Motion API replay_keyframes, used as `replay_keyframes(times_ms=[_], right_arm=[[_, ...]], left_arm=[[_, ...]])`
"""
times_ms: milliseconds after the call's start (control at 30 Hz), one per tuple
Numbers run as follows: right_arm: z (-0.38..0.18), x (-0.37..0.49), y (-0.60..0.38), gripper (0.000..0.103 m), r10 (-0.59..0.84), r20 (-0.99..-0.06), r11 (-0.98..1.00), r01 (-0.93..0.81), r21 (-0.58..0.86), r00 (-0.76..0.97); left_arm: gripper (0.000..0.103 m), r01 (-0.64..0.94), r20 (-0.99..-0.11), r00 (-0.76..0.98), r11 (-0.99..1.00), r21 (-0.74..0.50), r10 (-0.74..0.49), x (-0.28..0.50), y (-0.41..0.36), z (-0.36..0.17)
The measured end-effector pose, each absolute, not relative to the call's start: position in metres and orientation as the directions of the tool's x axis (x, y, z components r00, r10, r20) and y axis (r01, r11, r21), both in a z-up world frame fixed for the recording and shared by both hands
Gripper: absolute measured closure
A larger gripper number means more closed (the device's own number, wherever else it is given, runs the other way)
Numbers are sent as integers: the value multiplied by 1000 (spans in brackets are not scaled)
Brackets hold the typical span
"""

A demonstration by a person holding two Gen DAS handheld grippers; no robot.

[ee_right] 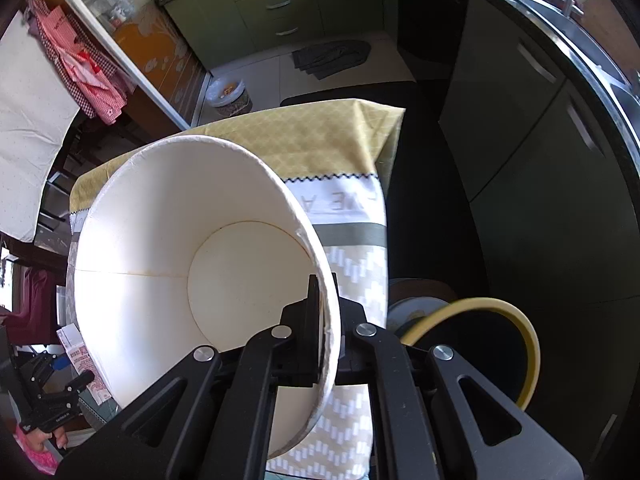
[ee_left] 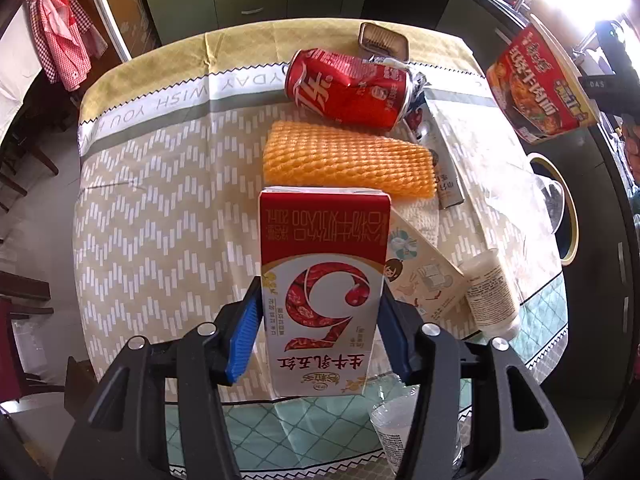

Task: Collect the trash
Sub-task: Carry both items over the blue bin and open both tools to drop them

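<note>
My left gripper (ee_left: 320, 320) is shut on a red and white milk carton (ee_left: 320, 280), held above the table. Behind it on the table lie an orange foam net (ee_left: 348, 160), a crushed red cola can (ee_left: 348, 88), a tin (ee_left: 382, 42), a white tube (ee_left: 492, 292) and a printed box (ee_left: 424, 276). My right gripper (ee_right: 326, 316) is shut on the rim of a paper noodle bowl (ee_right: 192, 264), white inside; the bowl's red outside shows in the left wrist view (ee_left: 540, 88). A black bin with a yellow rim (ee_right: 480, 344) stands on the floor just right of the bowl.
The table wears a yellow and white cloth (ee_left: 160, 184). A clear plastic cup (ee_left: 400, 428) sits at its near edge. The bin also shows in the left wrist view (ee_left: 568, 208). Green cabinets (ee_right: 256, 12) and a dark counter (ee_right: 560, 120) lie beyond. A small waste basket (ee_right: 230, 98) stands on the floor.
</note>
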State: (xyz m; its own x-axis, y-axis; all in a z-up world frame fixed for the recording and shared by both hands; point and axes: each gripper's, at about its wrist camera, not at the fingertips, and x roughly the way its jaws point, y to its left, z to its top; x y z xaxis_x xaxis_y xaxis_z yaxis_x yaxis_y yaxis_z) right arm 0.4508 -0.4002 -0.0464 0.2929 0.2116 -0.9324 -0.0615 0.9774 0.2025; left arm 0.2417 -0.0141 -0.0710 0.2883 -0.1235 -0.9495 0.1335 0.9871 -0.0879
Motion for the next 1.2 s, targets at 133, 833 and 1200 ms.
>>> replay_keyframes(times_ms=[133,833,1200], right_arm=[[-52,417,-467,99,157,-943,984,32,173,293],[-168,380,-599,73,120,-971,955,243,169,206],[-114,282,-640,73,165,-930,955,182,234,328]], left_arm=[[51,161,-938,318,983,-90,-138,235,-25,-55],[51,455,-920,294,884,-104,-260,232,-194,-12],[51,647,-924,186,750,-141,-335,267,-376,-38]])
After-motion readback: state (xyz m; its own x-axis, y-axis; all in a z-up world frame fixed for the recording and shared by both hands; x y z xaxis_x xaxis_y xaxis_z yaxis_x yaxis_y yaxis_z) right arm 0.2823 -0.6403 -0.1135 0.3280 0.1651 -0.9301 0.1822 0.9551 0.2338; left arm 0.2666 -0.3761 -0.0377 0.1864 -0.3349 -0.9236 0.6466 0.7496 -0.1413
